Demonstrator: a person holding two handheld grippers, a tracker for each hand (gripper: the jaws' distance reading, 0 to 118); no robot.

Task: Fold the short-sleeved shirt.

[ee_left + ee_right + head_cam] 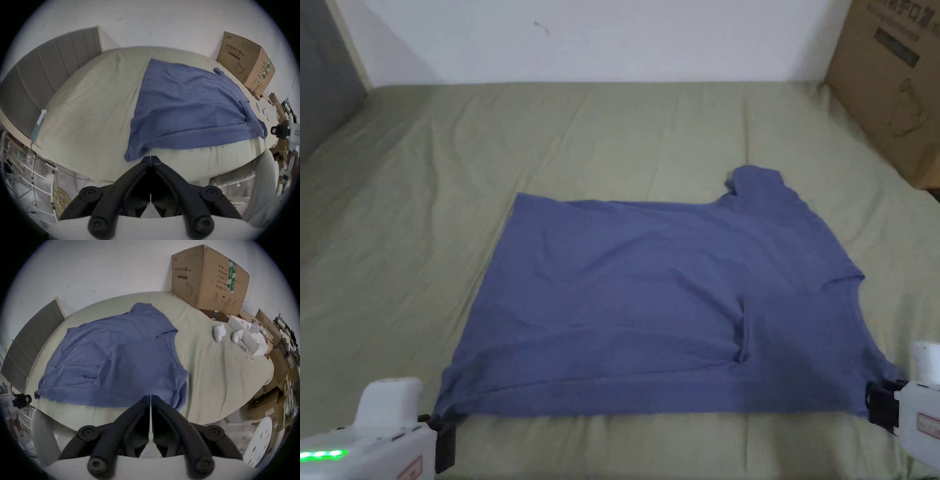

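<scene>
The blue short-sleeved shirt (650,300) lies half-folded on the bed (612,131). Left tongs (150,158) and right tongs (151,397) sit closed at its near corners, gripping nothing.

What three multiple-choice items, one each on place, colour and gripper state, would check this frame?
1. Where does the cardboard box stand?
A. far right of the bed
B. on the shirt
C. near left corner

2. What colour is the shirt?
A. red
B. blue
C. white

3. How do the left gripper jaws stand?
A. wide apart
B. closed together
C. clamped on the box

Answers: 1 A, it sits by the wall at the right edge; 2 B, the cloth is blue on the green sheet; 3 B, the tips meet just off the shirt's corner.
</scene>
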